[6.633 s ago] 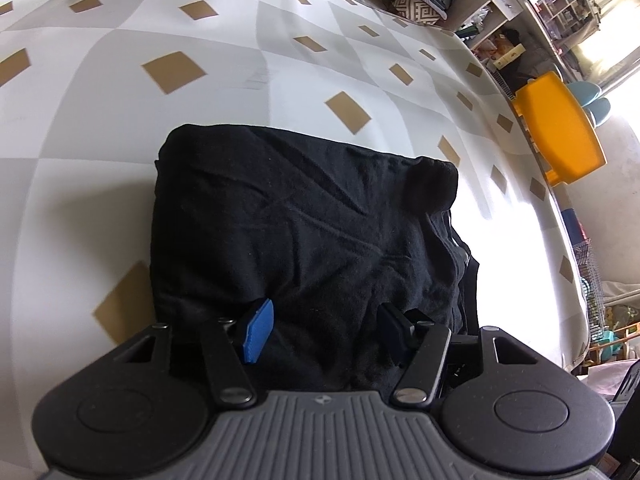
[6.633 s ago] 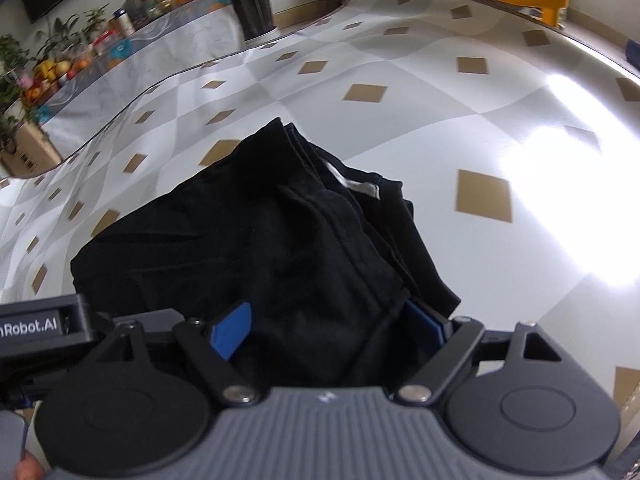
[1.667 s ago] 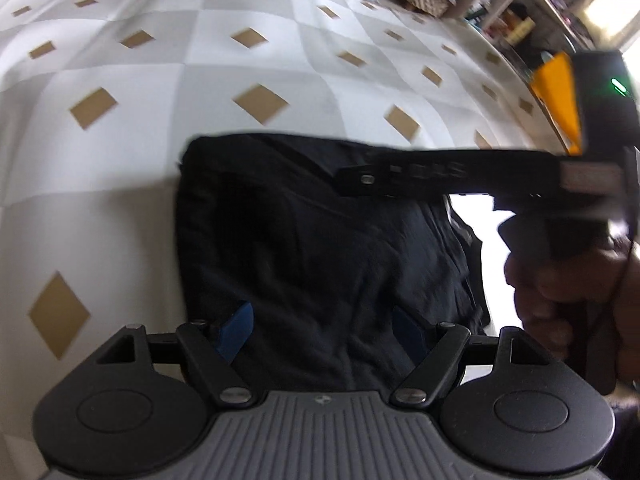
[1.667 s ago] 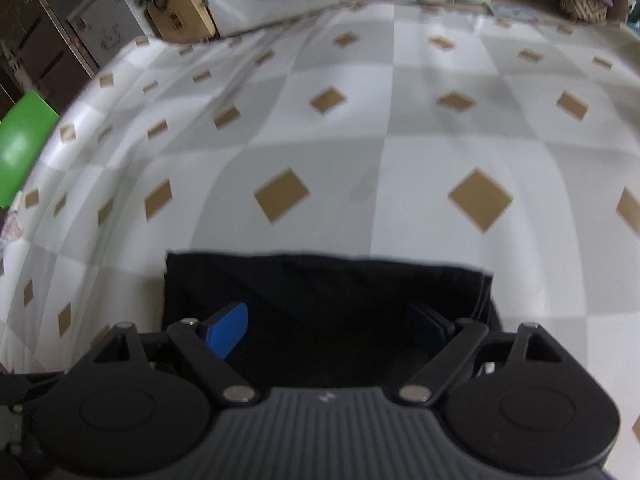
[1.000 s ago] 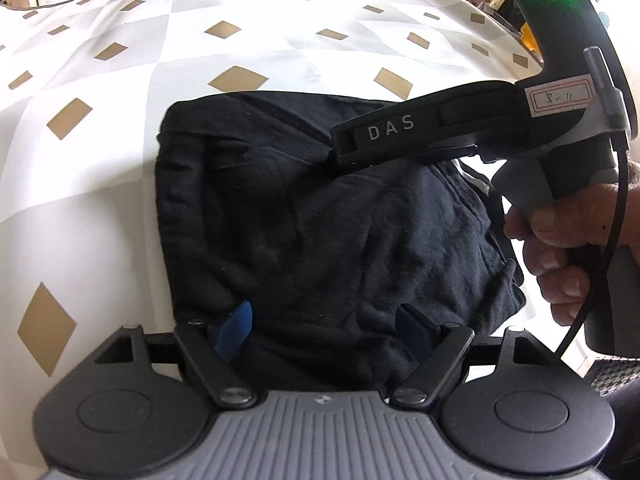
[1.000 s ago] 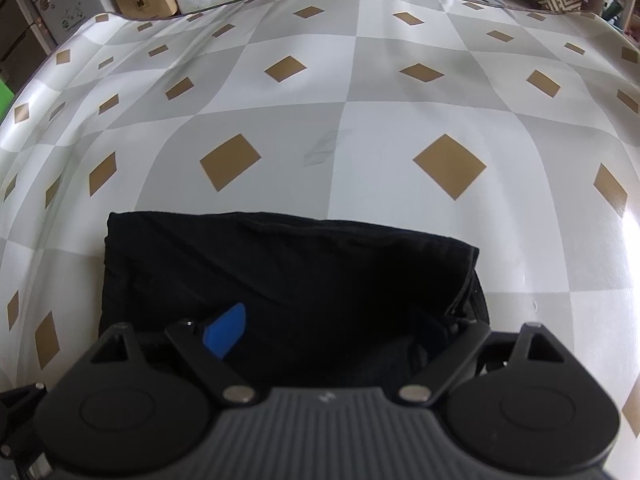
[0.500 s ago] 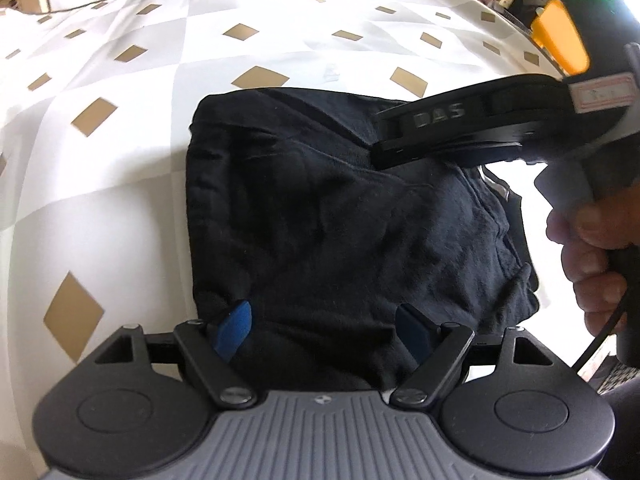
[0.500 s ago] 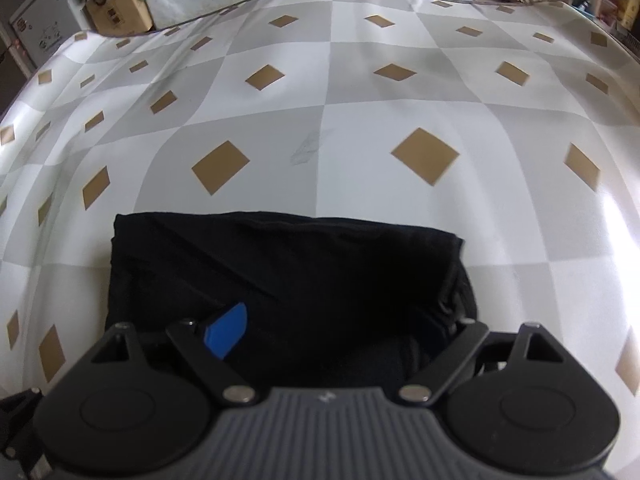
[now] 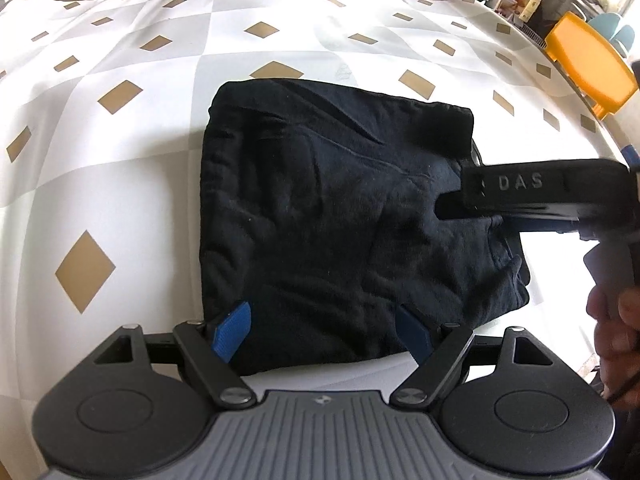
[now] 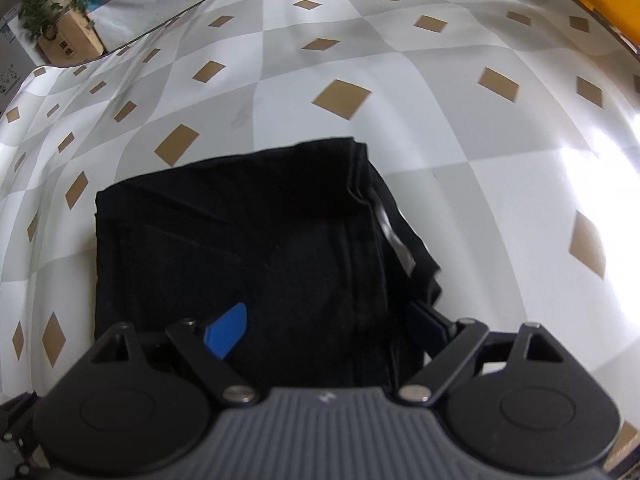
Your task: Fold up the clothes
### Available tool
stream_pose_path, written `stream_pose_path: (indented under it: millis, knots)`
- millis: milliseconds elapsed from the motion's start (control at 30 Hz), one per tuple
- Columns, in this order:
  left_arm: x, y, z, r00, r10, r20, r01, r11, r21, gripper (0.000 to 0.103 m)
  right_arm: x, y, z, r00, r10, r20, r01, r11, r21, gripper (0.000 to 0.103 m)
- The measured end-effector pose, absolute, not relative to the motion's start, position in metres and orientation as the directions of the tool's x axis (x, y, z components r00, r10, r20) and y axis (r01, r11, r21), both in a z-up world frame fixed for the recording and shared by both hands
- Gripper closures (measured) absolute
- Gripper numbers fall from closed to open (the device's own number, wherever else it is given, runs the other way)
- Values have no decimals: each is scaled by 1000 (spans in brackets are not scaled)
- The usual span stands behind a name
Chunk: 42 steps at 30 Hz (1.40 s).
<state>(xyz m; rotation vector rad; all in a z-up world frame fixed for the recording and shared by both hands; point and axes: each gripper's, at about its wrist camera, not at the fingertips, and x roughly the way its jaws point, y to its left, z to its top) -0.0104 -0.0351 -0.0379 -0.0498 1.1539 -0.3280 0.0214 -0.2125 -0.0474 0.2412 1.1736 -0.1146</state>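
Checkered tablecloth point(image 9: 120, 152) — folded black garment point(image 9: 340, 208)

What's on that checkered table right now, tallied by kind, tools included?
Folded black garment: 1
Handheld grippers: 2, the left gripper and the right gripper
Total: 3, all over the checkered table

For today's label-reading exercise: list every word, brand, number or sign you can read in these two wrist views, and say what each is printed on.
"DAS": raised letters on the side of the right gripper, seen from the left wrist view above the black garment.
Cardboard box beyond the table's far edge: dark printed characters, too small to read.
Small emblems on the grey gripper bodies in both views: logos only, no legible text.
Nothing readable on the checked tablecloth.
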Motion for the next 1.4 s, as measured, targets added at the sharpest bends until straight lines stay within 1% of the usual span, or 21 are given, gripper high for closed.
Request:
stream_pose_path:
  millis: [133,300,367,400,467,767,1000,1100,1233,1400]
  knots:
    - [-8,-38,-42,363,-273,-891,213,955,-206,24,11,-211,-52,382,18,-924,235,965,116,16]
    - [-12,-39,-44,367,-259,-893,218,958,-188,23,3,-204,-65,362,-17,-932,216,974,66,14]
    - [-13,-40,-45,372,-259,-891,223,957,-185,21,-2,-203,-68,372,-18,-928,213,975,66,13]
    - [-14,-41,-46,375,-259,-890,225,957,-183,18,-3,-202,-69,380,-22,-925,208,976,62,13]
    - [-16,-42,-46,378,-255,-890,230,957,-176,17,-7,-200,-69,383,-26,-923,205,977,57,12]
    - [-21,-38,-45,382,-246,-891,224,960,-169,16,-22,-195,-72,393,-43,-919,194,980,37,5]
    - [-22,-34,-39,388,-234,-891,186,967,-173,16,-28,-199,-68,380,-34,-924,249,966,67,6]
    - [-25,-32,-35,398,-213,-892,162,974,-160,16,-37,-203,-61,406,-58,-912,278,959,62,6]
    - [-31,-26,-31,407,-193,-893,118,980,-158,16,-48,-204,-52,431,-91,-898,286,957,41,6]
    - [-39,-25,-25,424,-177,-888,105,984,-146,16,-59,-202,-44,461,-81,-884,268,962,52,6]
